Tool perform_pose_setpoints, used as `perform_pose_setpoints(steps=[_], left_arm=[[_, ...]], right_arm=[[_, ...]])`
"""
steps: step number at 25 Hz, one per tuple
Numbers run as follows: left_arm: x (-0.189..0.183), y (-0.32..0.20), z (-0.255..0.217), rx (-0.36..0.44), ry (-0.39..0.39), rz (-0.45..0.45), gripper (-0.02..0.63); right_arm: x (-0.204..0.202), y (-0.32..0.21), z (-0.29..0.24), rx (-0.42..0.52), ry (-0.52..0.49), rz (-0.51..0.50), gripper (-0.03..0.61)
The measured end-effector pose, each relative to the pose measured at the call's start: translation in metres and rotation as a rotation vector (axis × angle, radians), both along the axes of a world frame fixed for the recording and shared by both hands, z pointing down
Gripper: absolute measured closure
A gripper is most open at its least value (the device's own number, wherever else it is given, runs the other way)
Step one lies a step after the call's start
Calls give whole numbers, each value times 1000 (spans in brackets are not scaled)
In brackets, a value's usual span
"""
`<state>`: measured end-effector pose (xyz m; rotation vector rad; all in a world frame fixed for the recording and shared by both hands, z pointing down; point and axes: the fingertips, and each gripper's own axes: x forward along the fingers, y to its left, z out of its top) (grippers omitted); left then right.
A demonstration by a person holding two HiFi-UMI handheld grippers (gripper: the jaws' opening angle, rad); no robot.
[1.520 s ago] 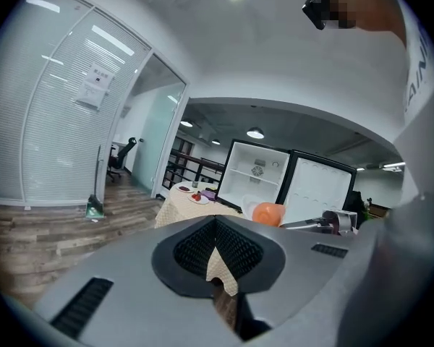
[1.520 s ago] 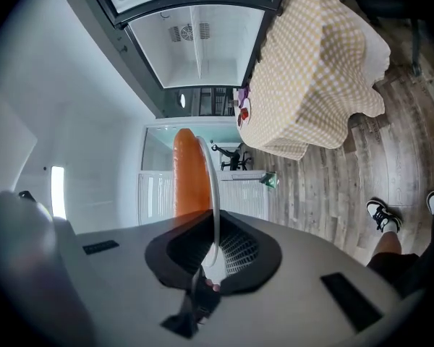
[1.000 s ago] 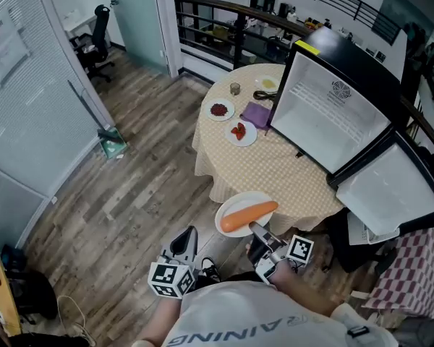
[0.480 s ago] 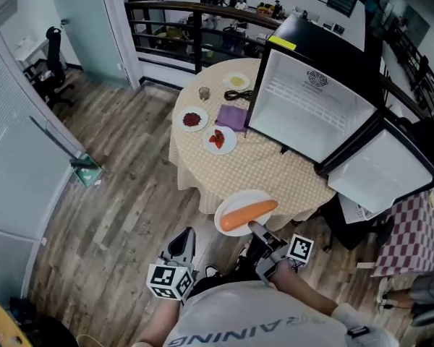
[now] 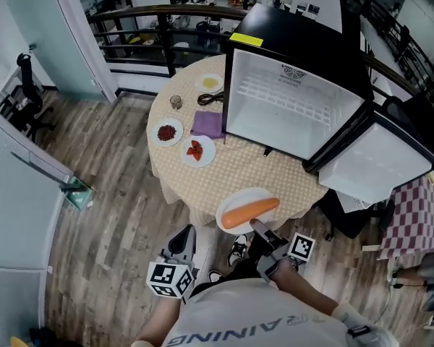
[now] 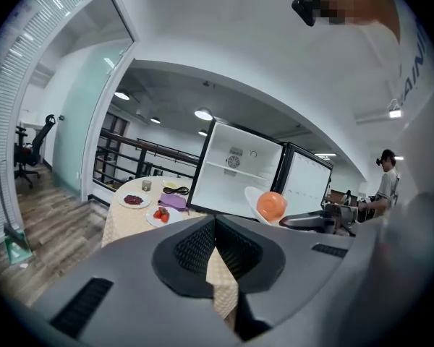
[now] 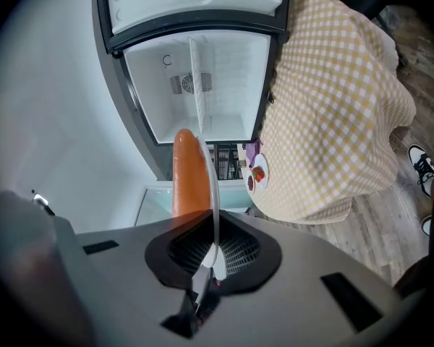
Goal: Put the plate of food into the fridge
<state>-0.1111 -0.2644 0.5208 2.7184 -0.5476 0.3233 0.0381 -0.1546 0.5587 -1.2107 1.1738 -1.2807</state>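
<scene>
A white plate (image 5: 233,202) with a long orange carrot (image 5: 250,212) on it hangs level at the near edge of the round table. My right gripper (image 5: 259,230) is shut on the plate's near rim. In the right gripper view the plate (image 7: 213,194) stands edge-on between the pads, with the carrot (image 7: 189,176) to its left and the open fridge (image 7: 202,92) ahead. The fridge (image 5: 289,103) stands on the table, and its door (image 5: 376,161) is swung wide to the right. My left gripper (image 5: 182,248) is low at the left, shut with nothing in it.
The table (image 5: 267,176) has a yellow checked cloth. Left of the fridge it carries two plates of red food (image 5: 166,132) (image 5: 196,150), a purple cloth (image 5: 207,123), a cup (image 5: 176,102) and a yellow dish (image 5: 210,83). A black railing (image 5: 137,20) runs behind it.
The head view has swung left and forward, so the table and fridge now lie more centred and closer. Plate and both grippers keep their places in the view.
</scene>
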Motion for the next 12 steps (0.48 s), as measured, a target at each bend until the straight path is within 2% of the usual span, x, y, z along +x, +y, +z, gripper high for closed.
perform_pose_setpoints(steps=[7, 12], left_arm=[[72, -22, -7, 27, -31, 82, 606], [118, -30, -12, 36, -49, 105, 606]], right_arm=[[70, -11, 2, 1, -4, 102, 545], [105, -20, 8, -25, -22, 113, 546]])
